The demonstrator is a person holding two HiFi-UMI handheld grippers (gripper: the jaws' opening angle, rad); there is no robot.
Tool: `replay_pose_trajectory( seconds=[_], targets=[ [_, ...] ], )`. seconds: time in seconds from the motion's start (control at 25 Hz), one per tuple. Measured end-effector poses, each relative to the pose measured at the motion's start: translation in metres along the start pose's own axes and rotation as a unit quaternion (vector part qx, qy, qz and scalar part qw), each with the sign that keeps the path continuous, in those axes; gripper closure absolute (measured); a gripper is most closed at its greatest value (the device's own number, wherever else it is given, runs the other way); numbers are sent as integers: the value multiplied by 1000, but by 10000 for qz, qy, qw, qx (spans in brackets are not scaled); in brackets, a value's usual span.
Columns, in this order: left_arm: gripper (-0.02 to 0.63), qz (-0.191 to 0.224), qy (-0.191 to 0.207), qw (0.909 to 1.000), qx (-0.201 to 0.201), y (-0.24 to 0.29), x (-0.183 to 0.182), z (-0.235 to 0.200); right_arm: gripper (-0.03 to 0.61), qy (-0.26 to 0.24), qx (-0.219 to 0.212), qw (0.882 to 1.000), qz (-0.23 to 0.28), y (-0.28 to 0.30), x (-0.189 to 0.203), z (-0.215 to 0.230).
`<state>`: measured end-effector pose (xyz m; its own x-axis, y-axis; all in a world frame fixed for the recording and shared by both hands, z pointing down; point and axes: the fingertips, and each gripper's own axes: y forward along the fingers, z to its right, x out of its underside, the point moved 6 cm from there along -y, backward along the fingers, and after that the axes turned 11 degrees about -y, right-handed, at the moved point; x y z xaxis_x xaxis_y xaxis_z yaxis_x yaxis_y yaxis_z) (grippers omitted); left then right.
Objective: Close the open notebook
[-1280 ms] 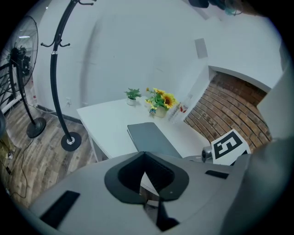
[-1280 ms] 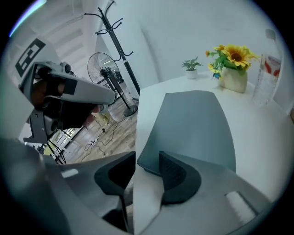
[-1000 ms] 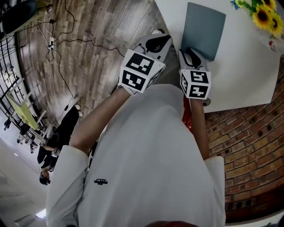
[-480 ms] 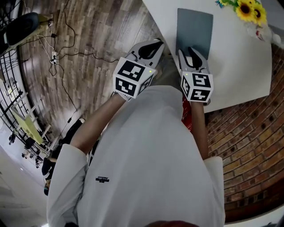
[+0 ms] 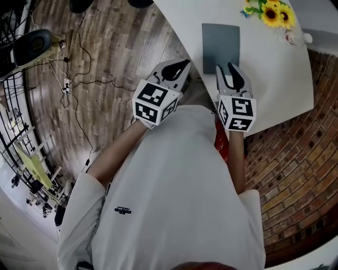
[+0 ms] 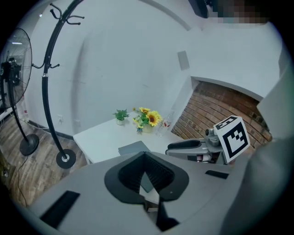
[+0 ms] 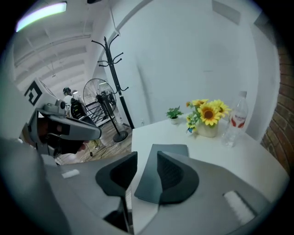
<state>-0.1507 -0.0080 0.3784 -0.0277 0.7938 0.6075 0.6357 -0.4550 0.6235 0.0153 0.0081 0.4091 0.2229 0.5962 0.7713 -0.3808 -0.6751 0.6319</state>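
The notebook [image 5: 221,45] lies shut, grey cover up, on the white table [image 5: 274,68]. Both grippers hover above the table's near edge, short of the notebook and not touching it. My left gripper [image 5: 182,64] is left of the table's corner, its fingertips meeting with nothing between them. My right gripper [image 5: 231,68] hangs just before the notebook's near edge, its jaws apart and empty. In the left gripper view the notebook [image 6: 133,148] lies beyond the left gripper [image 6: 146,157]. In the right gripper view the notebook [image 7: 170,149] shows past the right gripper [image 7: 147,158].
A pot of sunflowers [image 5: 272,13] and a clear bottle [image 7: 235,120] stand at the table's far side. A coat stand [image 6: 50,92] and a fan [image 6: 14,87] stand on the wooden floor at the left. A brick wall [image 5: 296,158] runs at the right.
Both grippers have risen and drawn back from the table. The right gripper's jaws, earlier over the notebook's near edge, now hang short of it. The notebook has stayed shut.
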Motion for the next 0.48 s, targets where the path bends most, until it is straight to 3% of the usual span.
replay_pose_trajectory(
  seconds=[0.48],
  targets=[
    [604,463,269,9985,126,-36,-30,15,434,-419,424,9948,822,-66,-62,10]
  ],
)
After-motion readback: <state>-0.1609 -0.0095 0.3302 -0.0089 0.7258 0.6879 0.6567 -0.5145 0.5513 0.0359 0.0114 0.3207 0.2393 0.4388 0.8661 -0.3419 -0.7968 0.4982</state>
